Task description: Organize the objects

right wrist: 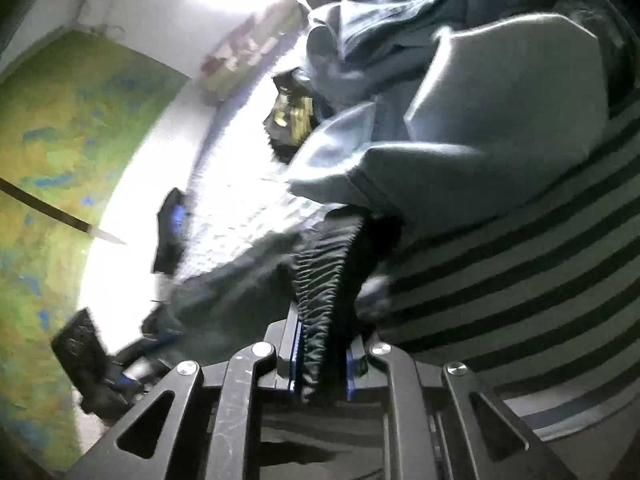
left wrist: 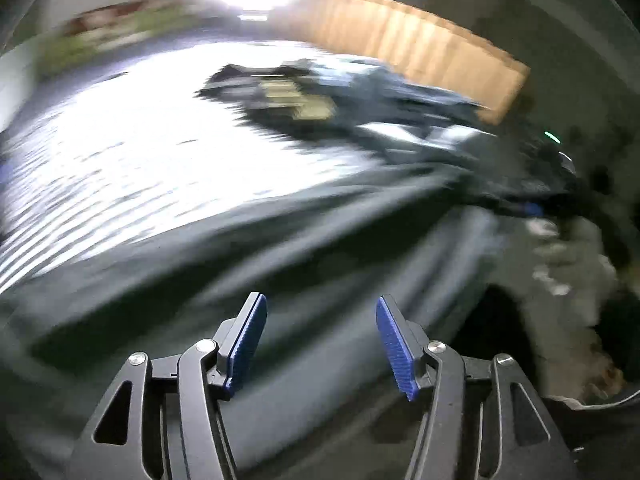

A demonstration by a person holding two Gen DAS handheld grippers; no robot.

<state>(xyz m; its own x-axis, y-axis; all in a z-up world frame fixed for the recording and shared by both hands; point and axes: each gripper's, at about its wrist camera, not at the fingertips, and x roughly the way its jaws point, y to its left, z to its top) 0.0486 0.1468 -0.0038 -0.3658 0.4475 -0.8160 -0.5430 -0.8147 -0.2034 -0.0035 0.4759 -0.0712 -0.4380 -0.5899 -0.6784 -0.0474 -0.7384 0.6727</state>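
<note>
Two grippers at work over a bed w/ a pale, brightly lit sheet [left wrist: 132, 152]; left gripper [left wrist: 321, 344] has its jaws apart, blue pads [left wrist: 248, 344] bare, nothing between them, dark cloth blurred beneath; right gripper [right wrist: 322, 364] is clamped on a bunched fold of black gathered fabric [right wrist: 324, 280], jaws nearly together; striped grey-black cloth [right wrist: 520, 280] lies to its right, touching; grey-blue garments [right wrist: 500, 128] heaped at far right; a dark item w/ tan patches [right wrist: 290, 114] sits farther off on the sheet; green-yellow floor [right wrist: 48, 160] at left
</note>
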